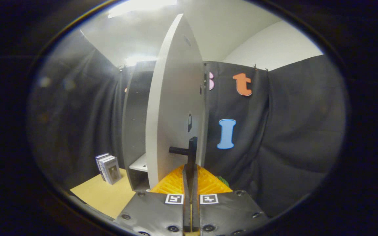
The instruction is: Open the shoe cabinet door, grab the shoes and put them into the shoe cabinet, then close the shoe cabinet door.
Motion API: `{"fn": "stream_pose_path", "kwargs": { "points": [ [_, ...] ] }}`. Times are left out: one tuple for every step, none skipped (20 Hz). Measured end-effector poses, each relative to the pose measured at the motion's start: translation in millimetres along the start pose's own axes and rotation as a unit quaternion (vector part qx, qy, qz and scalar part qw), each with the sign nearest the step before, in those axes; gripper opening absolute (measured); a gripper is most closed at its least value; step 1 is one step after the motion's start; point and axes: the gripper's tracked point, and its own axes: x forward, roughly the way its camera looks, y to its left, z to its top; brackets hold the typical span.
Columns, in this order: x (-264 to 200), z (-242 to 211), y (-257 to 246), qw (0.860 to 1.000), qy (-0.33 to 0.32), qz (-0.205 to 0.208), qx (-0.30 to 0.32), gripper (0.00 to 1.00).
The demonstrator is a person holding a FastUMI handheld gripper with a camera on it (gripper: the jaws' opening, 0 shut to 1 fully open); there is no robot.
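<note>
The shoe cabinet stands just ahead, a dark body with a white shelf low inside. Its white door is swung out toward me and I see it nearly edge-on. A black handle sticks out from the door on a short stem. The handle's upright bar runs down between my fingers, and my gripper is shut on it. A small green thing peeks out behind the right finger; I cannot tell what it is.
A tan surface lies to the left of the cabinet, with a few upright boxes or books standing on it. Black cloth walls close in on the left and right. A white wall and ceiling light are above.
</note>
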Motion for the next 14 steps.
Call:
{"fn": "stream_pose_path", "kwargs": {
  "points": [
    [-2, 4, -13, 1.0, -0.005, -0.008, 0.005, 0.04],
    [-3, 5, -25, 1.0, -0.007, -0.016, 0.007, 0.03],
    [-3, 4, -39, 1.0, -0.006, -0.027, 0.005, 0.03],
    [-3, 2, -52, 0.999, -0.005, -0.038, -0.001, 0.03],
    [-4, 1, -68, 0.999, -0.004, -0.051, -0.008, 0.03],
    [-3, 1, -82, 0.998, -0.004, -0.065, -0.016, 0.03],
    [-3, 1, -96, 0.997, -0.005, -0.079, -0.018, 0.03],
    [-4, 1, -104, 0.997, -0.005, -0.082, -0.013, 0.02],
    [-4, 0, -100, 0.998, -0.003, -0.069, 0.002, 0.02],
    [-5, -2, -94, 0.998, -0.005, -0.061, 0.009, 0.02],
    [-6, -4, -96, 0.998, -0.003, -0.061, 0.001, 0.02],
    [-5, -4, -96, 0.998, -0.002, -0.064, -0.009, 0.02],
    [-6, -4, -96, 0.997, -0.002, -0.068, -0.02, 0.02],
    [-7, -4, -101, 0.997, -0.003, -0.075, -0.031, 0.02]
  ]
}}
